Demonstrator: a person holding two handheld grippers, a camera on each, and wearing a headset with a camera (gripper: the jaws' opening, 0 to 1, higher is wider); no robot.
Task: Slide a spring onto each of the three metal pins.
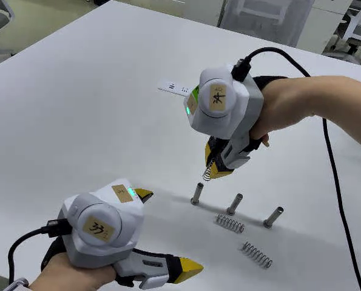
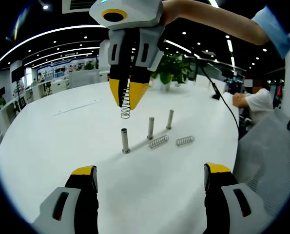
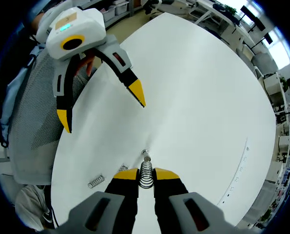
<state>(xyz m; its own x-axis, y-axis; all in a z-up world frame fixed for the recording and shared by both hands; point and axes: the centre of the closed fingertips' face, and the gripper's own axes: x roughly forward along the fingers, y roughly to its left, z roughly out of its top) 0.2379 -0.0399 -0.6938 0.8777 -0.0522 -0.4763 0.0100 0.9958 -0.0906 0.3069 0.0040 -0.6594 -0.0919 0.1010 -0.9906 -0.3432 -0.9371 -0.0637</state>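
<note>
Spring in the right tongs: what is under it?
An upright pin stands just below the spring, with a gap between them, on the white table. The spring's top end is hidden between the tips of the right tongs.

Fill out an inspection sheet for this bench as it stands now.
Surface: smooth white tabletop, no damage seen.
Job's things: three upright grey metal pins, all bare: left pin, middle pin, right pin in head view; two coiled steel springs lie flat beside them: first loose spring, second loose spring.
Clutter: white printed strip.
Grippers: right gripper shut on a third spring, above left pin, apart; left gripper open, empty.
Cables: black right cable; black left cable.
Surroundings: green potted plant, seated person.
</note>
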